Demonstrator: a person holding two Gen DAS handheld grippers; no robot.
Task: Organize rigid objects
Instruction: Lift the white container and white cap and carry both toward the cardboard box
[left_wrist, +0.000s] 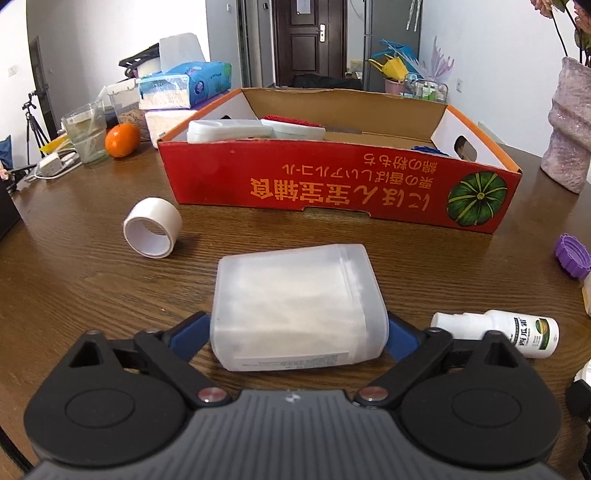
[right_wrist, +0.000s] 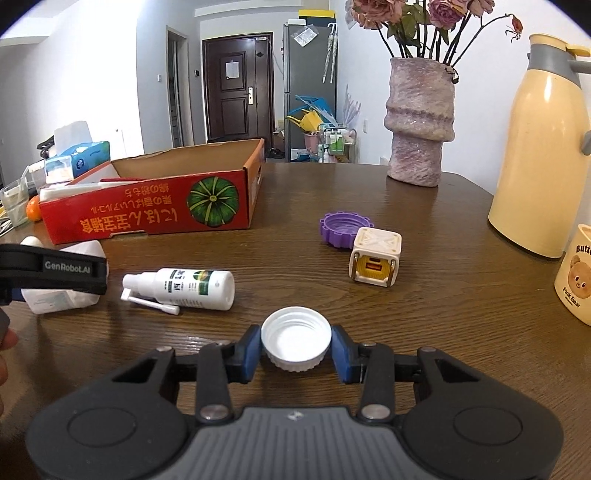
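Clamped between the blue pads of the left gripper (left_wrist: 298, 334) was a frosted plastic container (left_wrist: 297, 306), lying on its side on the wooden table (left_wrist: 92, 288), its long axis running away from the camera toward twelve o'clock, the labelled end nearest. At ten o'clock from it a white tape roll (left_wrist: 153, 227) rested on its rim, its hole facing seven o'clock. At twelve o'clock stood the red cardboard box (left_wrist: 332, 188), holding white items. At three o'clock a white spray bottle (left_wrist: 517, 332) lay flat, its long axis left to right, nozzle toward nine o'clock. Farther right, the right gripper (right_wrist: 296, 345) was closed on a white bottle cap (right_wrist: 296, 338), open side up. A purple cap (right_wrist: 345, 229) and a cream cube (right_wrist: 375, 254), touching, sat at one o'clock from it.
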